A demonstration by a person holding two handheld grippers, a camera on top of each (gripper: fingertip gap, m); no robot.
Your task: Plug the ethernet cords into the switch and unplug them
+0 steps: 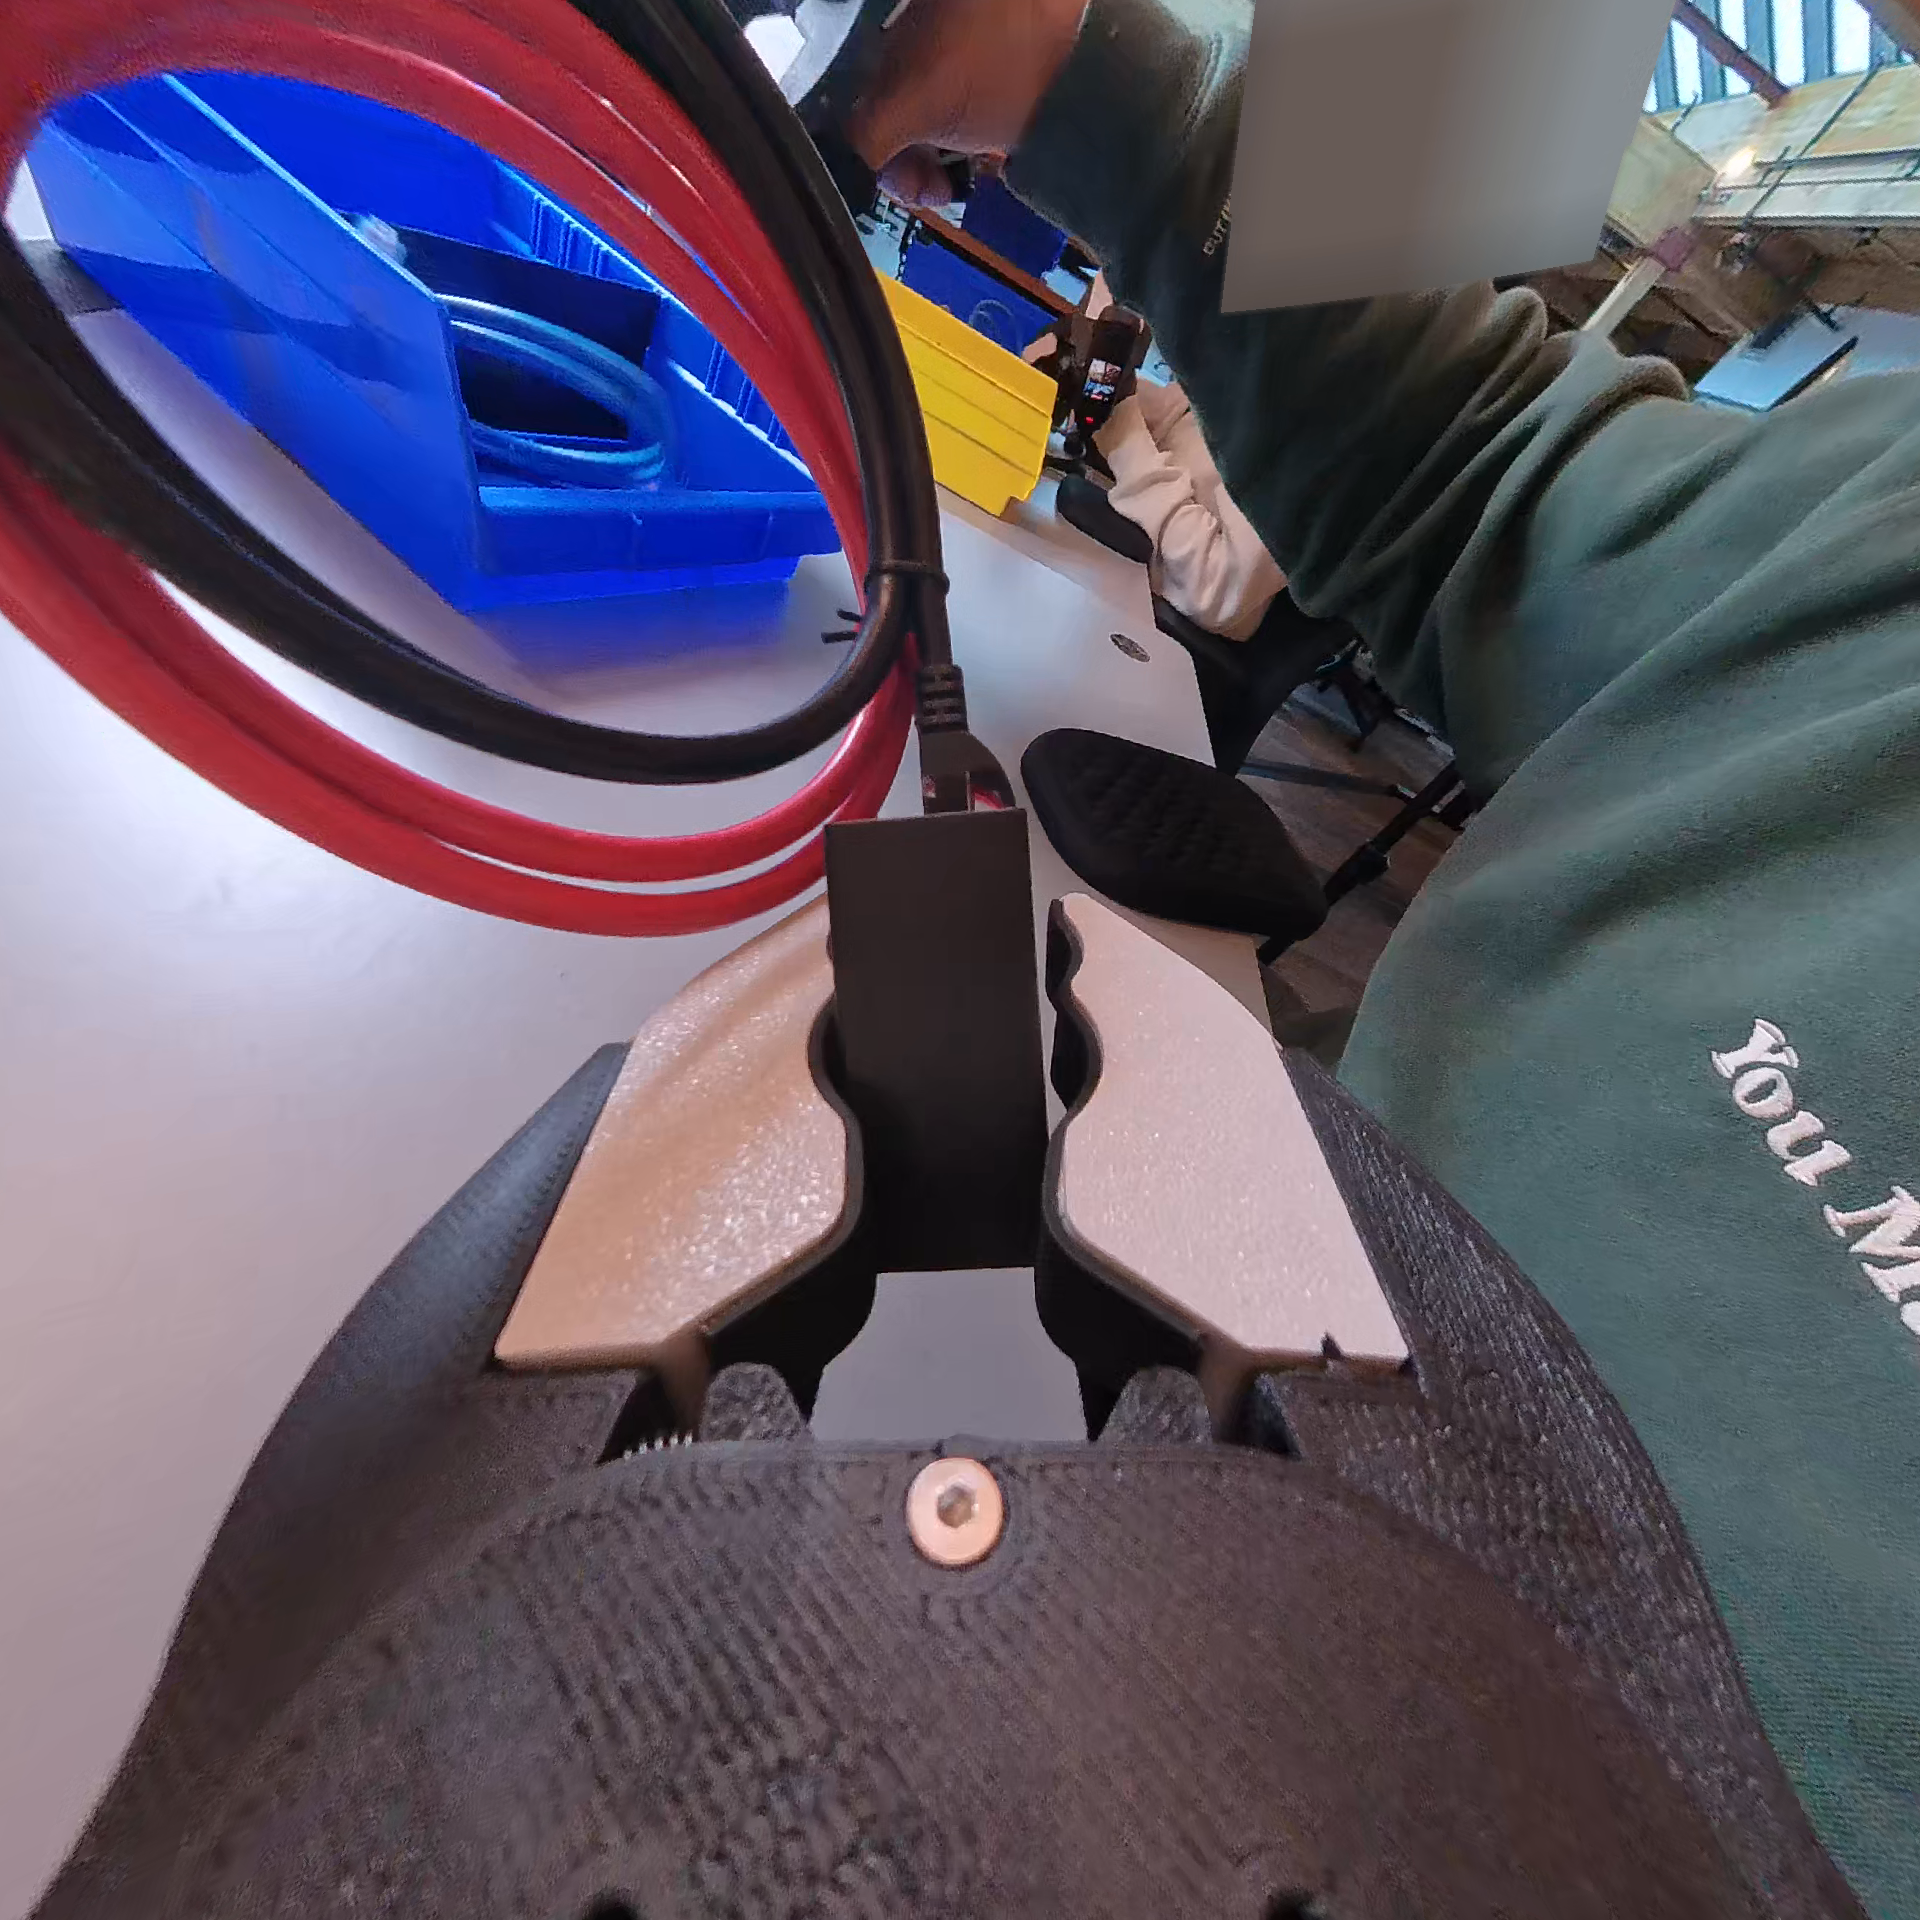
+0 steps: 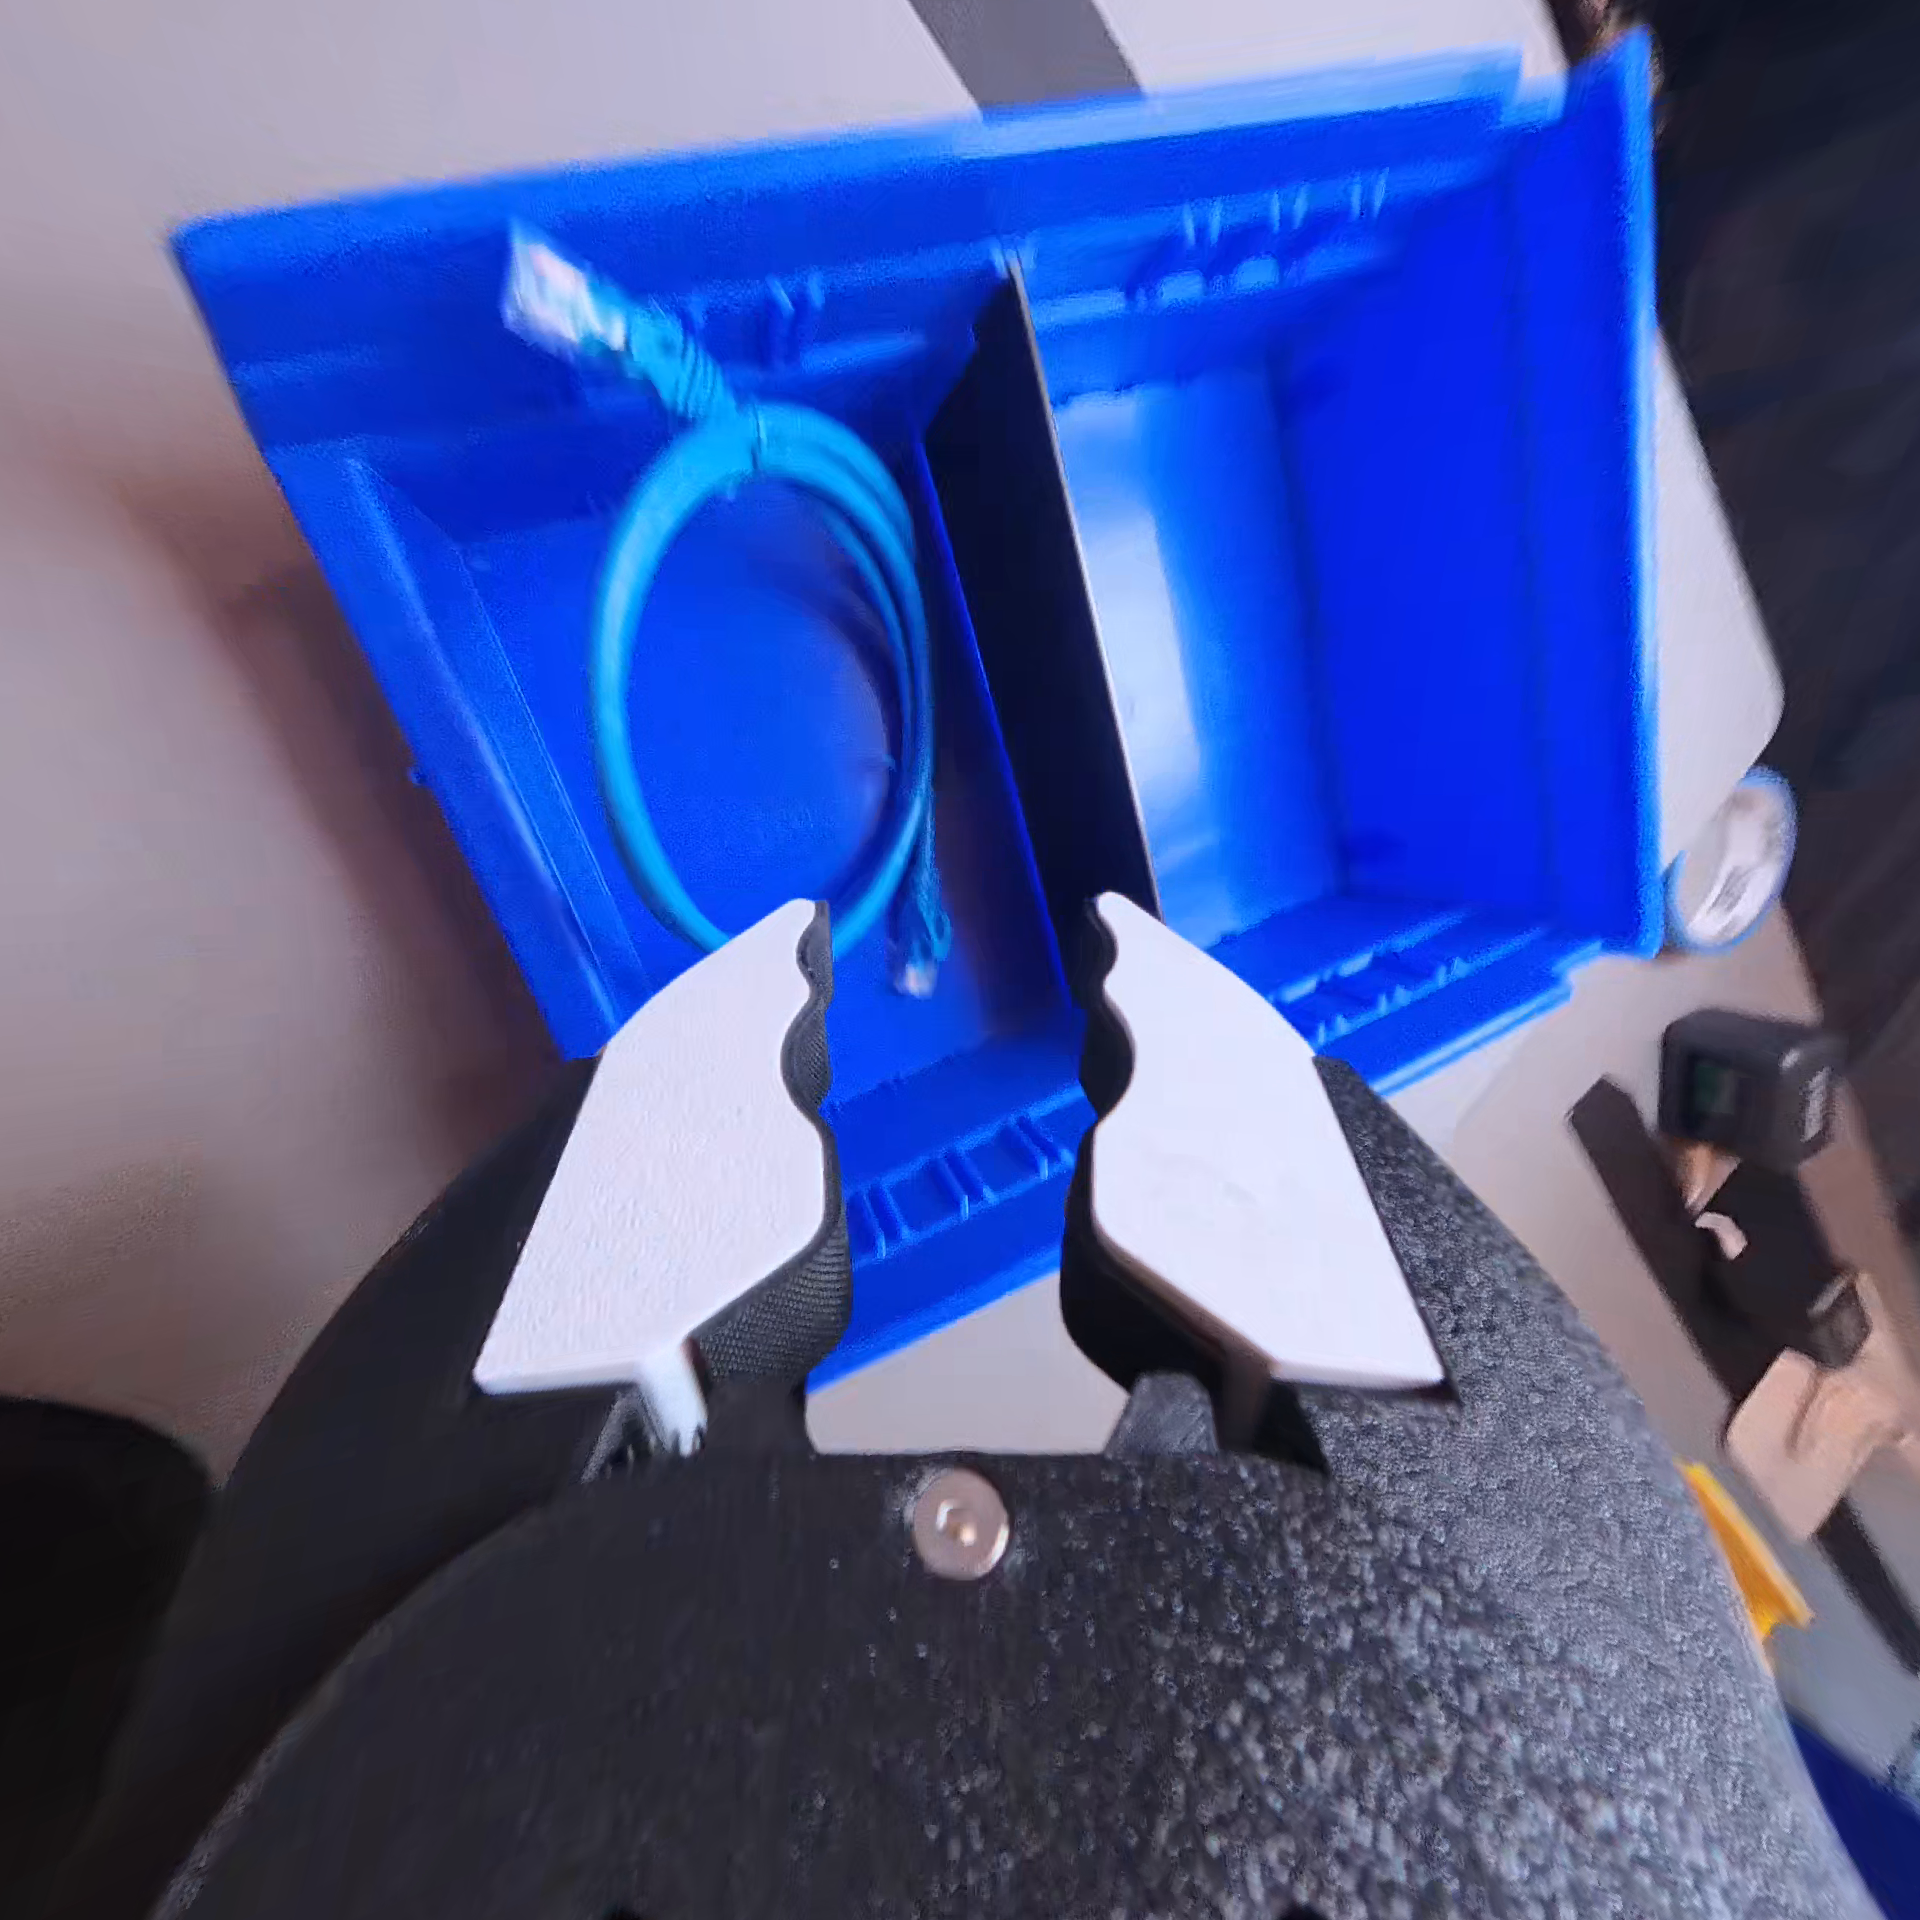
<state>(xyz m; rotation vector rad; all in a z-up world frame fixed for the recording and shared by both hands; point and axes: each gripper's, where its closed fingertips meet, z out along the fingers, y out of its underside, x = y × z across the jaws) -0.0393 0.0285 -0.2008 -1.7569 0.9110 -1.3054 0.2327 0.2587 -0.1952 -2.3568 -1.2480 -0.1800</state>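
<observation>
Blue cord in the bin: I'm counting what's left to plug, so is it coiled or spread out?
Coiled. The blue cord lies looped in the blue bin's left compartment, both plug ends free.

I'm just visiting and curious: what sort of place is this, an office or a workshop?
Probably a shared workshop or lab. A white worktable carries a blue parts bin and a yellow bin. Behind it stand office chairs, another seated person and a small camera on a stand.

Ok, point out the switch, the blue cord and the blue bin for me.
switch [image 1: 935, 997]: left wrist view, its dark flat face between the jaws.
blue cord [image 2: 623, 623]: right wrist view, left side of its coil.
blue bin [image 2: 1579, 499]: right wrist view, inner right wall.
</observation>
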